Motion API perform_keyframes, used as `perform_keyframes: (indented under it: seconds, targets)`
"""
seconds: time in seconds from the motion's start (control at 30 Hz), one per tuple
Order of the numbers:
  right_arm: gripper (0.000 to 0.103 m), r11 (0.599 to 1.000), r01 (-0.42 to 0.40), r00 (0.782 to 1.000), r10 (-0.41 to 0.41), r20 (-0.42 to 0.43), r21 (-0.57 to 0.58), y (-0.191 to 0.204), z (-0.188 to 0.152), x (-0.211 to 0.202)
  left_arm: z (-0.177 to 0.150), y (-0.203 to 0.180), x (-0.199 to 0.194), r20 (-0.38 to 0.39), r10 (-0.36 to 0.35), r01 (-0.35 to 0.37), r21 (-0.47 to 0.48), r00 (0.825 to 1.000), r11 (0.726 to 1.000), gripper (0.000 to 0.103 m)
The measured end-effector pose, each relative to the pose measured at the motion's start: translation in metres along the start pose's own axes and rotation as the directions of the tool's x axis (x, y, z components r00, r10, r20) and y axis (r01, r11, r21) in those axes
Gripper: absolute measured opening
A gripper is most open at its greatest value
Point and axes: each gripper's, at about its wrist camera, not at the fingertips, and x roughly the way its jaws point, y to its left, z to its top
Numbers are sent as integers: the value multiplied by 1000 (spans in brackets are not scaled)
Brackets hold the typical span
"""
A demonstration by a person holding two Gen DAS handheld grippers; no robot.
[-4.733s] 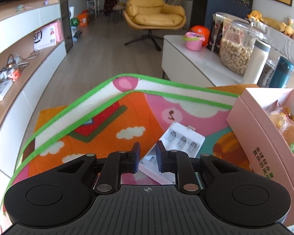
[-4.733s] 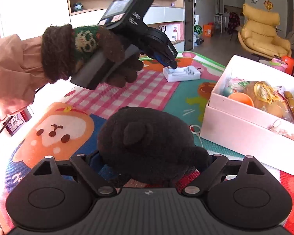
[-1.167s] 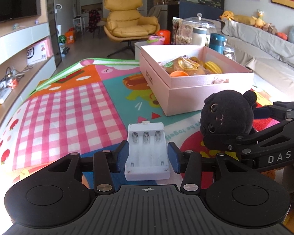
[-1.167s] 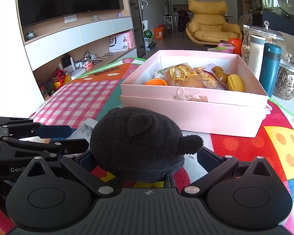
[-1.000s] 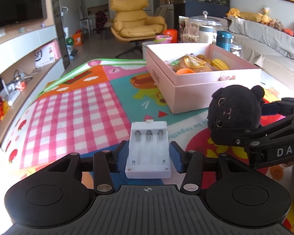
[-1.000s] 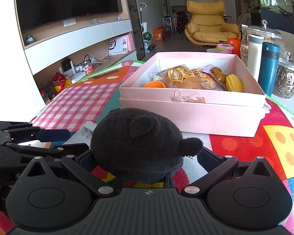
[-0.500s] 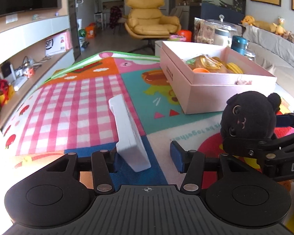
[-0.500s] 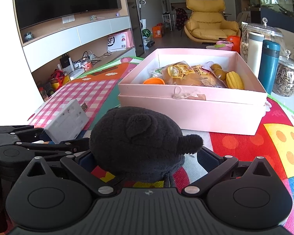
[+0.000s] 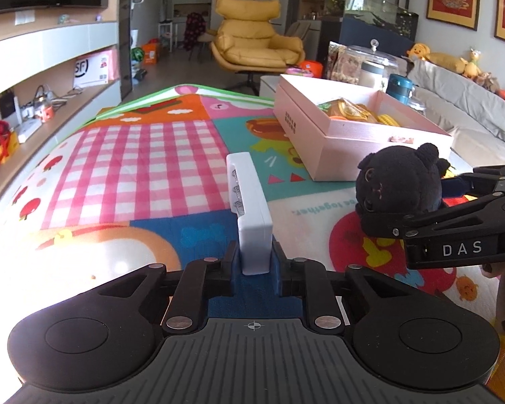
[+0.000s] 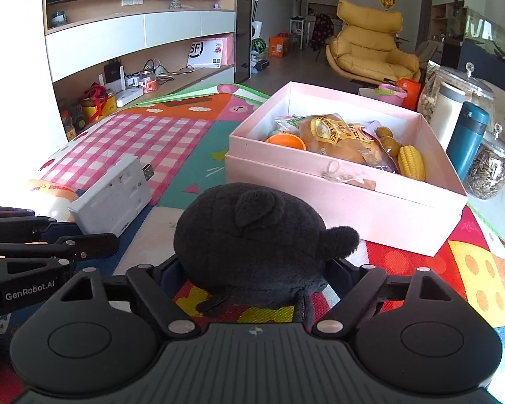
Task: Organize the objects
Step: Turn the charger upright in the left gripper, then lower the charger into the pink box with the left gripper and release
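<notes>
My left gripper (image 9: 254,260) is shut on a white battery charger (image 9: 249,203), gripped on edge by its thin sides, above the colourful play mat (image 9: 144,165). The charger also shows in the right wrist view (image 10: 112,198), with the left gripper (image 10: 84,235) at the left edge. My right gripper (image 10: 252,276) is shut on a black plush toy (image 10: 256,235); the toy hides the fingertips. The plush (image 9: 399,181) and right gripper (image 9: 380,219) show at the right of the left wrist view. An open pink box (image 10: 353,198) with snacks stands just ahead.
In the box lie a bread packet (image 10: 340,138), a toy corn (image 10: 411,162) and an orange lid (image 10: 285,142). Jars (image 10: 490,168) and a teal flask (image 10: 468,138) stand right of it. A yellow armchair (image 9: 252,43) and TV shelves (image 9: 33,101) lie beyond the mat.
The charger has turned from flat to standing on edge, and my left gripper has closed on its thin sides. The right gripper has kept holding the plush and shifted a little.
</notes>
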Motion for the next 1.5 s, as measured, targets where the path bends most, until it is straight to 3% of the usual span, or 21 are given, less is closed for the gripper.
perform_keyframes:
  seconds: [0.37,0.77,0.87,0.93,1.17,1.5]
  targets:
    - [83,999,-29,998,30,55,-30,0,-16,-56,-1,-3,-2,-24,25,-26,-10,999,1000,23]
    - [83,999,-46,997,47,68,-7,-9,-32,-63,8,-9,2,-45,67,-69,-45,997,997,22]
    - [83,999,-41,997,41,58,-4,-10,-35,-60,13,-8,-2,17,22,-21,-71,1000,997,22]
    - [83,999,-39,998,39,53,-3,-11,-35,-58,17,-10,0,43,34,-32,-51,998,998,22]
    - [83,999,-35,998,35,49,3,-13,-34,-55,23,-8,14,13,21,-19,-74,1000,997,21]
    - [83,1000,-15,999,16,47,-23,-9,-30,-58,17,-23,-19,10,-71,71,4,997,997,21]
